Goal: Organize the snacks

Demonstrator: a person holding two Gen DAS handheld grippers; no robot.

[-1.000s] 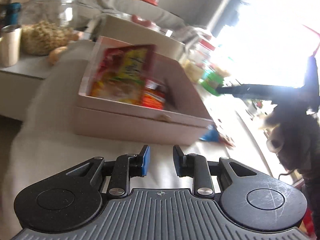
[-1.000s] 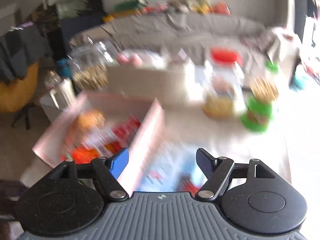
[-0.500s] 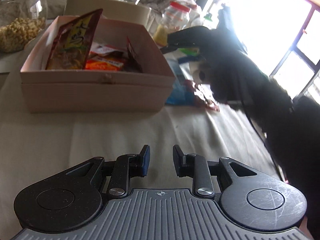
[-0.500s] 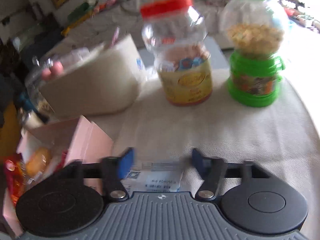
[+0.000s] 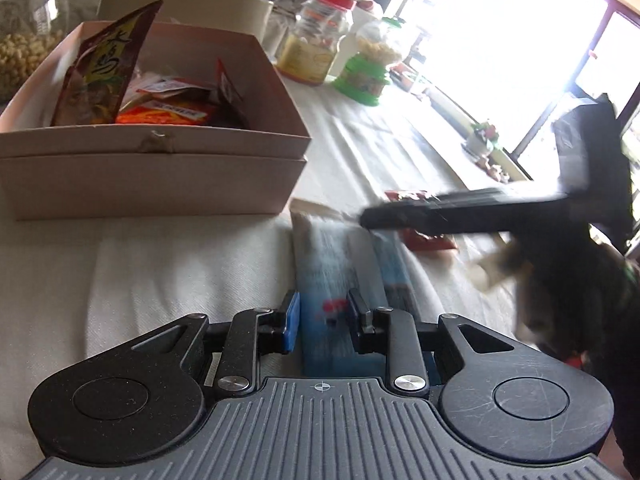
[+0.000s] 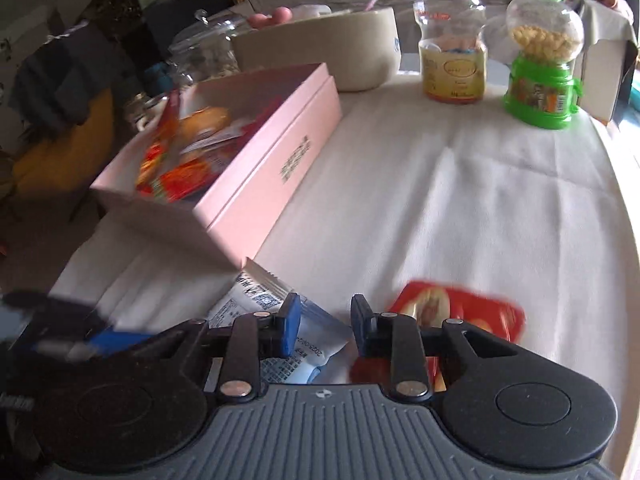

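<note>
A pink box (image 5: 160, 176) holding several snack packets (image 5: 168, 110) stands on the white cloth; it also shows in the right wrist view (image 6: 256, 176). A blue and white snack packet (image 5: 340, 272) lies beside the box, under my left gripper (image 5: 323, 320), whose jaws are open with the packet between them. My right gripper (image 6: 325, 326) is open just above the same packet (image 6: 256, 304), with a red snack packet (image 6: 460, 312) to its right. The right gripper shows blurred in the left wrist view (image 5: 460, 216).
A red-lidded jar (image 6: 452, 40), a green candy dispenser (image 6: 542, 60) and a beige bowl (image 6: 320, 48) stand at the back. A glass jar of nuts (image 5: 24, 44) is far left. White cloth (image 6: 460, 184) covers the table.
My left gripper has moved right, over the blue packet. My right gripper has narrowed and pulled back from the jars, near the blue and red packets.
</note>
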